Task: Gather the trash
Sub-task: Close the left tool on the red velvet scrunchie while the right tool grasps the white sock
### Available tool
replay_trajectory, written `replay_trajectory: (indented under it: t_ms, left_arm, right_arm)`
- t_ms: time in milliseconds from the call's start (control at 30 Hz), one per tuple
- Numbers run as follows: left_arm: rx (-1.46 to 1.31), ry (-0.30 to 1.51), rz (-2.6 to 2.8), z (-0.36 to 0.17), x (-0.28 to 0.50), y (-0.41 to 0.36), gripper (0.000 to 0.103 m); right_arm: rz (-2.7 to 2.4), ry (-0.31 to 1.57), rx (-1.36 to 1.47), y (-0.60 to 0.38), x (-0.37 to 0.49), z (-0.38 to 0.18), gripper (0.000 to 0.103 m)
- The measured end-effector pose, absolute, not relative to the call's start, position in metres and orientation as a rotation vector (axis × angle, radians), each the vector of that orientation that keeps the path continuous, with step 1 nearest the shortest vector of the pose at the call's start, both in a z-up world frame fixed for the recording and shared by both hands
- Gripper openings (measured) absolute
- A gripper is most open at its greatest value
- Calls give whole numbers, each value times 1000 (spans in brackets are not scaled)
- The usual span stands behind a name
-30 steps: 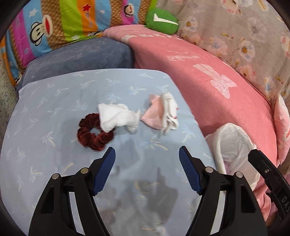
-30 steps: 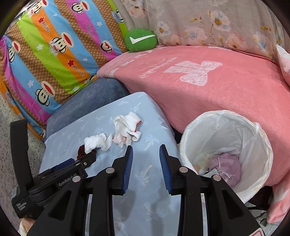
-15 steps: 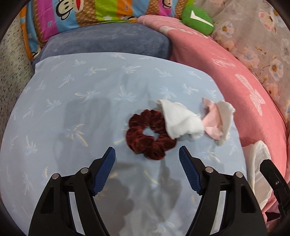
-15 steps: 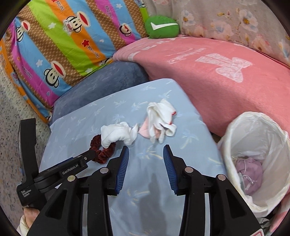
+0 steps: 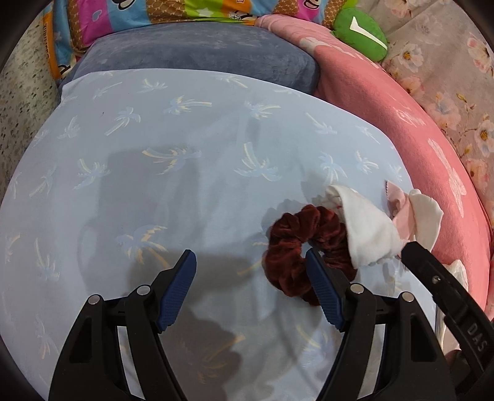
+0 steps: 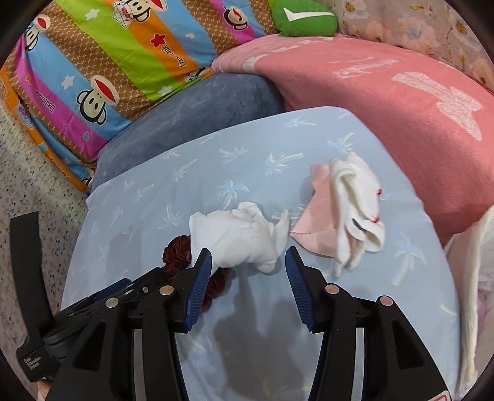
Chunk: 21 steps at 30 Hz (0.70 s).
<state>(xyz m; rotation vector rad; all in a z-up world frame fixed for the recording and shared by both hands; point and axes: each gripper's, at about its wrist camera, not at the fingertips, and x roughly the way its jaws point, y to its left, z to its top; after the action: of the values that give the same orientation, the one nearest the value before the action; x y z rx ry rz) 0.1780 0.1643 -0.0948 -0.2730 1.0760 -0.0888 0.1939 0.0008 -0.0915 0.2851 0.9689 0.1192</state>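
Note:
A dark red velvet scrunchie [image 5: 304,246] lies on the light blue palm-print cushion [image 5: 154,172], with a crumpled white cloth [image 5: 367,228] resting on its right side. A pink and white cloth [image 5: 416,212] lies just beyond. My left gripper [image 5: 251,287] is open, low over the cushion; its right finger overlaps the scrunchie. In the right wrist view my right gripper [image 6: 248,277] is open just in front of the white cloth [image 6: 237,237], with the scrunchie [image 6: 177,250] partly hidden by its left finger. The pink and white cloth [image 6: 345,212] lies to the right.
A white-lined trash bin [image 6: 469,271] stands at the cushion's right edge. A pink blanket [image 6: 386,92], a grey-blue cushion [image 6: 191,108], a striped monkey-print pillow [image 6: 108,52] and a green plush [image 6: 304,17] border the back. Speckled floor [image 6: 27,185] lies left.
Both grippers have moved forward and left toward the scrunchie and white cloth. The right gripper's jaws have opened wider. The bin has slid almost out of the right wrist view.

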Motion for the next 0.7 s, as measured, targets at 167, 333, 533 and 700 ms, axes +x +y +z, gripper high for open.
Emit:
replay_trajectory:
  t_ms: [167,333,533,700]
  left_arm:
    - [-278,1082,-100,-99,185,164,70]
    - [-283,1085,-112,-103,191,160,70]
    - [-248,1072,-136,-103,194,147,69]
    - [-202,1055,-136,-103,191,136,49]
  right_arm:
    - [115,989,310,2,207,-107,49]
    - [135,1025,341,-1,208,-122,20]
    - [130,1007,373,-9,192,-124,15]
    - [119,1004,411,-18,173,-123,15]
